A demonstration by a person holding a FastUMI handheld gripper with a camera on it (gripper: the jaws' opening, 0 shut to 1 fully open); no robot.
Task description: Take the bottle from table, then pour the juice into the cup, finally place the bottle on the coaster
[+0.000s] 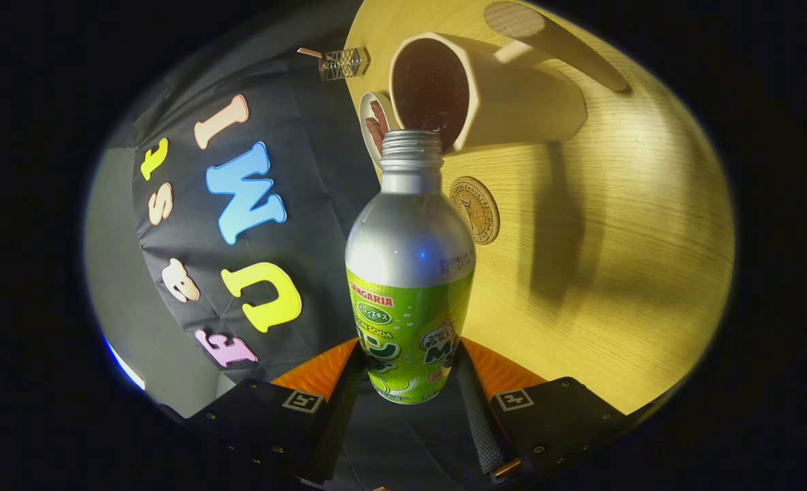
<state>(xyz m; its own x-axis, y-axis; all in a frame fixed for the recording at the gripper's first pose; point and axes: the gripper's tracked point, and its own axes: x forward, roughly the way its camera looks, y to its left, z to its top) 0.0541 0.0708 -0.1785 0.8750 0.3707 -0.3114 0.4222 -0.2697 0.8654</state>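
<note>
My gripper is shut on a silver bottle with a green label, one finger pressing each side of its lower body. The bottle's cap is off, showing the threaded neck. The whole scene looks rolled sideways, so the bottle is tipped, and its open mouth sits right at the rim of a cream cup with a dark inside. No stream of juice is visible. A round cork coaster lies on the wooden table just beside the bottle's shoulder, between the cup and my fingers.
A small white dish holding brown pieces sits by the cup at the table's edge. A clear glass item stands further along that edge. A pale rod-like thing lies beyond the cup. The black cloth wall runs along the table.
</note>
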